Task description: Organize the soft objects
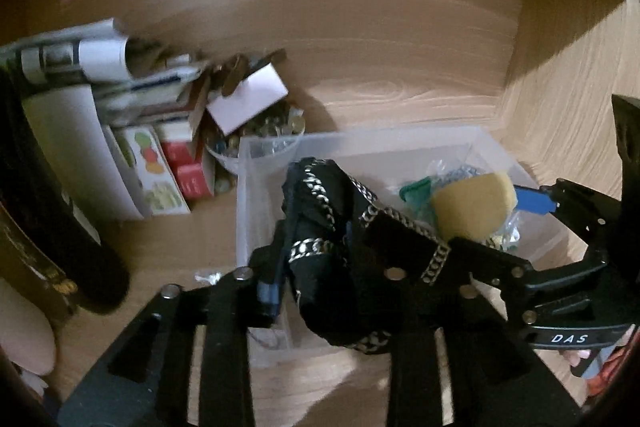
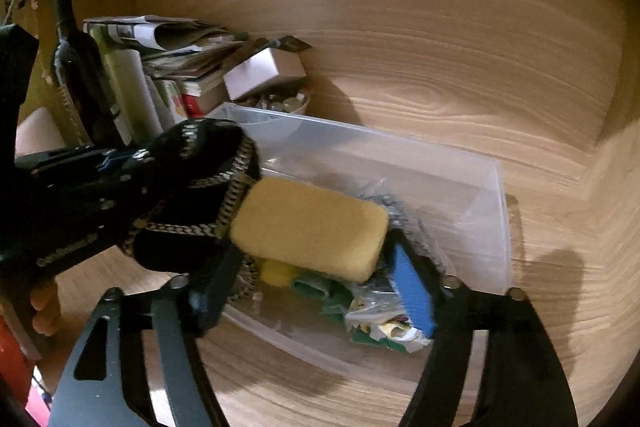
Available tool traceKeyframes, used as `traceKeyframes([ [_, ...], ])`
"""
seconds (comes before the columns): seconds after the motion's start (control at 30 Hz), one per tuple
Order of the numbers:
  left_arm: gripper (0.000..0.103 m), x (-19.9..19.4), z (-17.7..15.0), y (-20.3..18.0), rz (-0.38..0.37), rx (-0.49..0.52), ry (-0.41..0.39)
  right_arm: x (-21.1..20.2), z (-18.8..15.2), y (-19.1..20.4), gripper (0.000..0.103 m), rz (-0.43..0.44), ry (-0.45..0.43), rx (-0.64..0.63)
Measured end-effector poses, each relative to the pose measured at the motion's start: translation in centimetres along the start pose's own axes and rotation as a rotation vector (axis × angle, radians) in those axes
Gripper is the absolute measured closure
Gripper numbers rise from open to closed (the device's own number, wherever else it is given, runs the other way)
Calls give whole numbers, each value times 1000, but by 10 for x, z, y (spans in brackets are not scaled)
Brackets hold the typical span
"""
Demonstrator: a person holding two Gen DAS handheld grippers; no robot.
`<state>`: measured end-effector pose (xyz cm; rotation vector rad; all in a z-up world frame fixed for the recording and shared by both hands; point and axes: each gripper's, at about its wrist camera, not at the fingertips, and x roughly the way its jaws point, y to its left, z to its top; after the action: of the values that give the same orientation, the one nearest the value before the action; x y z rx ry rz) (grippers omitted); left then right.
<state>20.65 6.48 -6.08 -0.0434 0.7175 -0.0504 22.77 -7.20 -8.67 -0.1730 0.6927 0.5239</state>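
My left gripper (image 1: 324,291) is shut on a black cloth with silver chain print (image 1: 332,227) and holds it over the near left part of a clear plastic bin (image 1: 360,143). My right gripper (image 2: 316,275) is shut on a yellow sponge (image 2: 308,227) above the same bin (image 2: 440,163). In the left wrist view the sponge (image 1: 472,207) and the right gripper (image 1: 536,203) show at the right. In the right wrist view the black cloth (image 2: 200,179) and the left gripper (image 2: 72,183) show at the left, touching the sponge's edge.
The bin holds green items (image 2: 320,291) and crinkled bags (image 2: 380,311). Behind it stand a bowl of small round things (image 1: 264,131), a white box (image 2: 264,71), books and papers (image 1: 152,155), and a dark bottle (image 2: 76,67). Wooden shelf walls close in behind and right.
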Motion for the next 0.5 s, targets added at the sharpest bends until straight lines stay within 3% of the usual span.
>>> traceKeyframes([
  [0.2, 43, -12, -5, 0, 5, 1, -25, -10, 1, -1, 21, 5, -20, 4],
  [0.5, 35, -61, 1, -7, -17, -1, -143, -54, 6, 3, 20, -6, -140, -6],
])
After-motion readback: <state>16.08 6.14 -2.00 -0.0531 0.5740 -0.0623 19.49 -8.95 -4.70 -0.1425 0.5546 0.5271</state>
